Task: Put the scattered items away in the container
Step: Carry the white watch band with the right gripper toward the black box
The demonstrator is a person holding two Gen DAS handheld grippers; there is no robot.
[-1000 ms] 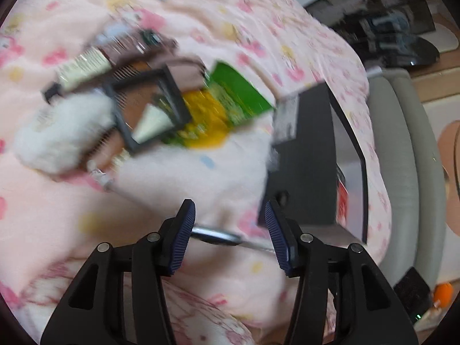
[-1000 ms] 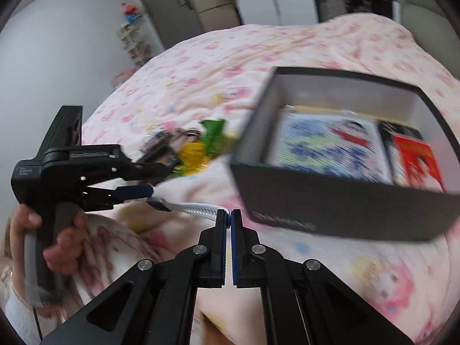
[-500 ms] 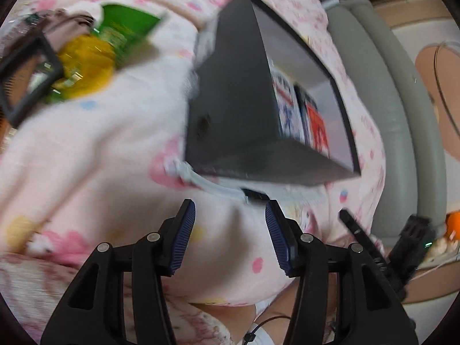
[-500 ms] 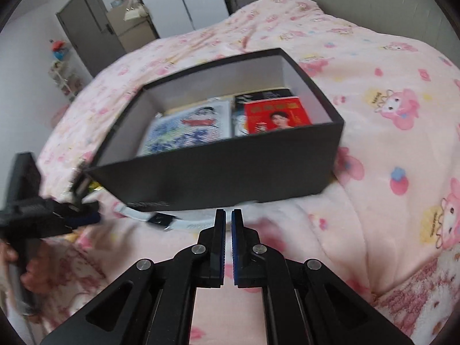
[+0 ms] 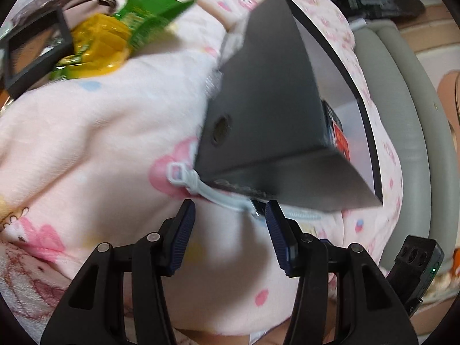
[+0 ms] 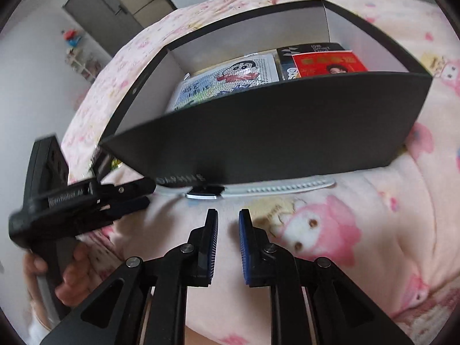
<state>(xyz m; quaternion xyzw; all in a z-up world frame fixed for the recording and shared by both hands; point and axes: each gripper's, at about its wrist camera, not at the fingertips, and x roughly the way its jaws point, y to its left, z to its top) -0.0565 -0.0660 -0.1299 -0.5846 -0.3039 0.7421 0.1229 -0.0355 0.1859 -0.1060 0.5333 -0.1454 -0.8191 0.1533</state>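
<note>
At centre frame a white watch [image 6: 258, 191] lies against the black box [image 6: 273, 132]; the right gripper [image 6: 228, 221] is opening, empty; the left gripper [image 5: 230, 211] gapes wide, holding nothing.

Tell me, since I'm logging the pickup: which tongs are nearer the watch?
Left. The left tongs almost straddle the watch; the right tongs, opening and empty, hover just short.

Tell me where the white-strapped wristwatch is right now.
The white-strapped wristwatch lies flat on the pink cartoon-print blanket, against the near wall of the black cardboard box, just ahead of the right claw in the right wrist view.
</note>
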